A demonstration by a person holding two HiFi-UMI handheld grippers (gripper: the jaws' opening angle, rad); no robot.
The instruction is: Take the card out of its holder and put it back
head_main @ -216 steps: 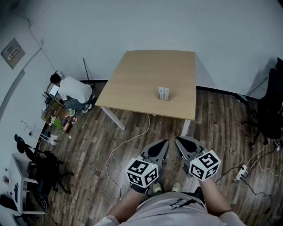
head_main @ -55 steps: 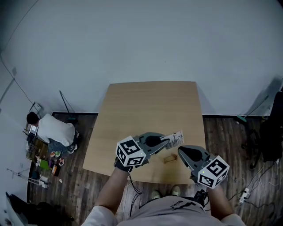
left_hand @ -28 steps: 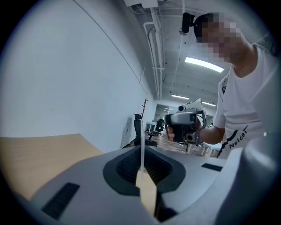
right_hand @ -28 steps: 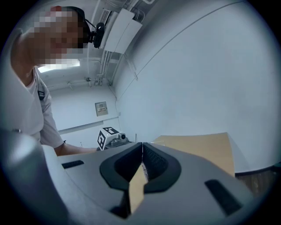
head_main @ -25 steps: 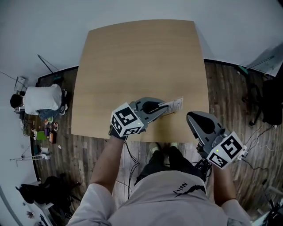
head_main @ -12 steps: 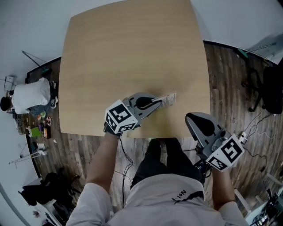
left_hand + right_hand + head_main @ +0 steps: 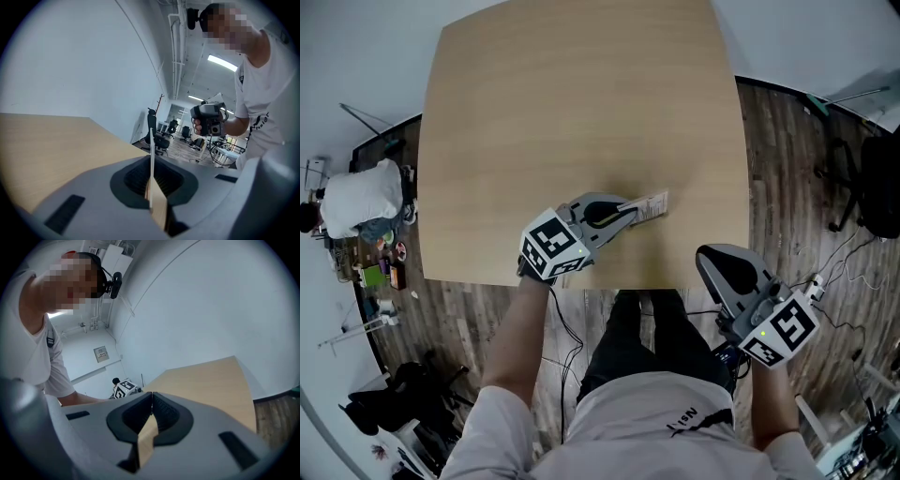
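My left gripper (image 7: 628, 214) is shut on a white printed card (image 7: 649, 204) and holds it over the near part of the wooden table (image 7: 581, 94). In the left gripper view the card (image 7: 152, 150) shows edge-on, as a thin white line pinched between the jaws of the left gripper (image 7: 152, 161). The card holder does not show in any view. My right gripper (image 7: 708, 258) hangs off the table's near edge, over the floor. Its jaws (image 7: 151, 404) meet with nothing between them.
A person in a white shirt (image 7: 356, 202) crouches by floor clutter at the far left. A black office chair (image 7: 872, 178) and cables (image 7: 844, 272) lie on the wood floor at the right. The table's near edge runs just below the left gripper.
The card stood in its holder on the table at first and is now in my left gripper. Over the last second the left gripper has barely moved, and the right has dropped slightly lower.
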